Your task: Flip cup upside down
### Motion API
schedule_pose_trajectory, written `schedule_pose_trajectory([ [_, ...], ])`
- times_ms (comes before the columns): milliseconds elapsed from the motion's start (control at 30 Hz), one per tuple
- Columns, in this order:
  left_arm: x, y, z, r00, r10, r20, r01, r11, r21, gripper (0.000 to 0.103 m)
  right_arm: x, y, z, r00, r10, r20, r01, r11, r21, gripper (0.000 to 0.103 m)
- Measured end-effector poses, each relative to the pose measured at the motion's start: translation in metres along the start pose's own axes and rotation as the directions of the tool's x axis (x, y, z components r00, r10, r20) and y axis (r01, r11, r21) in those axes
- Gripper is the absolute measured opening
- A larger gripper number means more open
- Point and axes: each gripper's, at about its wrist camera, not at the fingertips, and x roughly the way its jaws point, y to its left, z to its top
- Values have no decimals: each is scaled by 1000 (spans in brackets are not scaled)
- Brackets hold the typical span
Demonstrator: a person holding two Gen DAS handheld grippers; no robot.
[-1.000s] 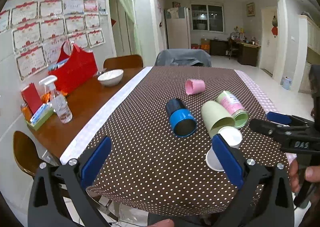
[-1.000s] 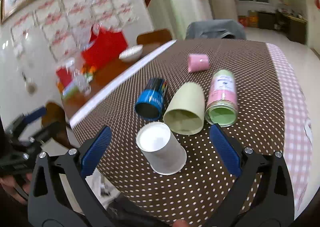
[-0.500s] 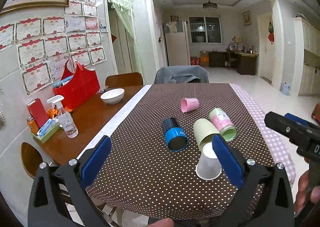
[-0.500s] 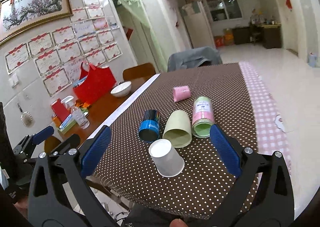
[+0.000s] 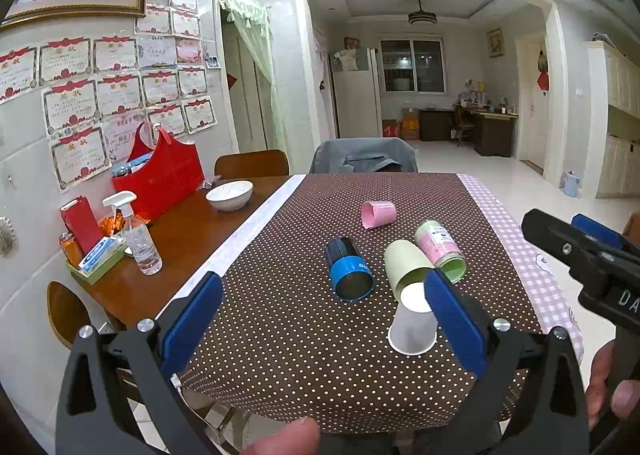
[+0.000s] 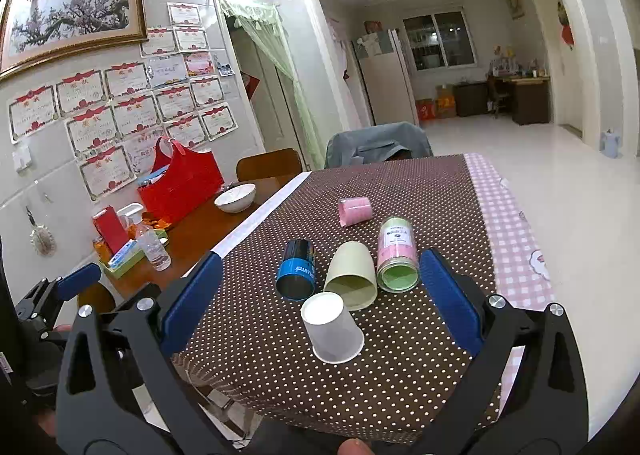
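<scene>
A white paper cup [image 6: 332, 329] stands upside down on the brown dotted tablecloth [image 6: 400, 383] near the front edge; it also shows in the left wrist view [image 5: 412, 329]. Behind it lie on their sides a blue-black cup [image 6: 297, 269], a pale green cup [image 6: 352, 279], a pink-green cup [image 6: 396, 253] and a small pink cup [image 6: 355, 211]. My left gripper [image 5: 320, 319] is open and empty, held back from the table. My right gripper [image 6: 320, 295] is open and empty, above the front edge; it also shows at the right of the left wrist view [image 5: 576, 243].
The bare wooden part of the table at the left holds a white bowl [image 6: 235, 197], a red basket [image 6: 182, 181], a spray bottle [image 6: 150, 239] and a small tray of items [image 6: 120, 259]. A grey-covered chair [image 6: 378, 145] stands at the far end.
Both grippers have pulled back and up from the table, so the cups look smaller and farther. The white cup stands unmoved.
</scene>
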Motion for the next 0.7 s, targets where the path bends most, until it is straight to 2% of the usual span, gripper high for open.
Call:
schedule_pose_trajectory([
  [700, -3, 9, 1, 1000, 27, 12, -27, 999, -30, 99, -1, 7, -1, 1000, -24, 1, 24, 999, -21, 97],
])
